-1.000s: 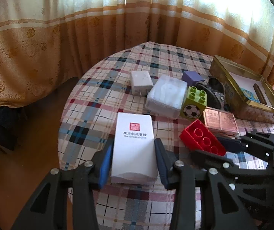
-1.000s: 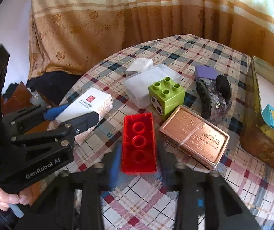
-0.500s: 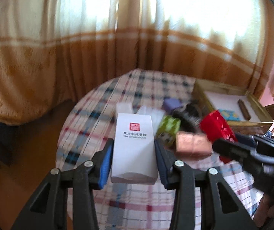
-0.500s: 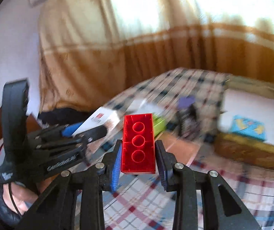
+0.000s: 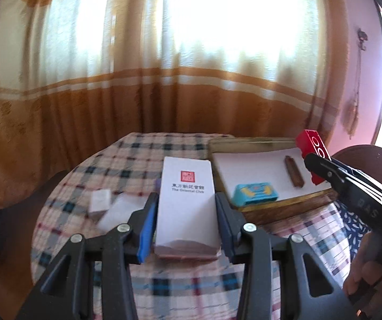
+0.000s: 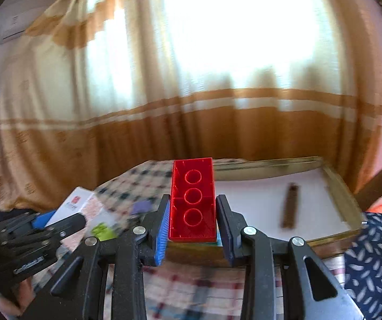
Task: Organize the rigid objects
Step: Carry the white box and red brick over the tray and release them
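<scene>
Now my left tool (image 5: 185,221) is clenched on the white box (image 5: 187,208) at the lower centre of its view, held above the checked surface (image 5: 127,160). My right tool (image 6: 192,221) grips the red brick (image 6: 193,200) at centre frame, studs' underside facing the camera, in front of the open gold tin (image 6: 335,184). Inside the tin lie a brown stick (image 6: 289,205) and a blue packet (image 5: 255,193).

Black tool (image 5: 185,221) arms — silver screws, blue pads — navy patterned sleeve (image 6: 372,253).
</scene>
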The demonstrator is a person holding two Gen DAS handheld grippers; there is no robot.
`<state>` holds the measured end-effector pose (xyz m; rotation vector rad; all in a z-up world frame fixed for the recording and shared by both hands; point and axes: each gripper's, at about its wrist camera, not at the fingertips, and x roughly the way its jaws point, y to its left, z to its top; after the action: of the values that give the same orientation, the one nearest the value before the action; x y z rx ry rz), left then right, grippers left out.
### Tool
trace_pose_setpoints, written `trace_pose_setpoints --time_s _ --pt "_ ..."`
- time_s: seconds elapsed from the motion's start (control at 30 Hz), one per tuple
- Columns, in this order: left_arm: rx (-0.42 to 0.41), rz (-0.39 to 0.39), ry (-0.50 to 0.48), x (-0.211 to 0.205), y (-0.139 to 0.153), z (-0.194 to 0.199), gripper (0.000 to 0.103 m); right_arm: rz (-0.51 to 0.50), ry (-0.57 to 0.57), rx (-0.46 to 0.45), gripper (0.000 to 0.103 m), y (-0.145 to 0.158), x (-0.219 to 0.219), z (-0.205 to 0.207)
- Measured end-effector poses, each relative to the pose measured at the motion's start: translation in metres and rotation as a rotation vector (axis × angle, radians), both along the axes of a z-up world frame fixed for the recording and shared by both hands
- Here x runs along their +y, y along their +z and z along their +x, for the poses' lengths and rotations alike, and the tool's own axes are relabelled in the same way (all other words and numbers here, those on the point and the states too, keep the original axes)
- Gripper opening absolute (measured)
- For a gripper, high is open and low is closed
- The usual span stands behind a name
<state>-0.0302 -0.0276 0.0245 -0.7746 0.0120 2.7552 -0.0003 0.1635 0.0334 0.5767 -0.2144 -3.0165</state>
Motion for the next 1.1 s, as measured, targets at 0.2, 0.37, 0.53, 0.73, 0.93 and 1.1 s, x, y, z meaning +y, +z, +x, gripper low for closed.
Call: trace_pose_setpoints --time_s 0.2,0.37,0.53,0.73,0.93,1.1 --pt "0.044 0.005 -0.072 0.037 0.012 -0.005 0.042 0.016 -0.141 0.0 0.036 0.0 0.04 -0.003" --pt "0.044 0.011 -0.111 0.067 0.013 -0.015 0.042 -0.009 -0.254 -0.032 0.036 -0.009 0.08 -0.016" --pt "0.026 0.022 -0.129 0.092 0.009 -0.03 0.042 -0.004 -0.331 -0.056 0.036 -0.012 0.11 -0.028" --pt "0.031 0.014 -0.162 0.133 0.006 -0.048 0.042 0.017 -0.37 -0.085 0.036 -0.012 0.128 -0.046" --pt "-0.01 -0.003 -0.174 0.165 -0.008 -0.065 0.042 0.017 -0.372 -0.122 0.036 -0.021 0.132 -0.063" --pt "-0.019 -0.041 -0.181 0.185 -0.019 -0.072 0.042 0.006 -0.382 -0.148 0.036 -0.029 0.137 -0.071"
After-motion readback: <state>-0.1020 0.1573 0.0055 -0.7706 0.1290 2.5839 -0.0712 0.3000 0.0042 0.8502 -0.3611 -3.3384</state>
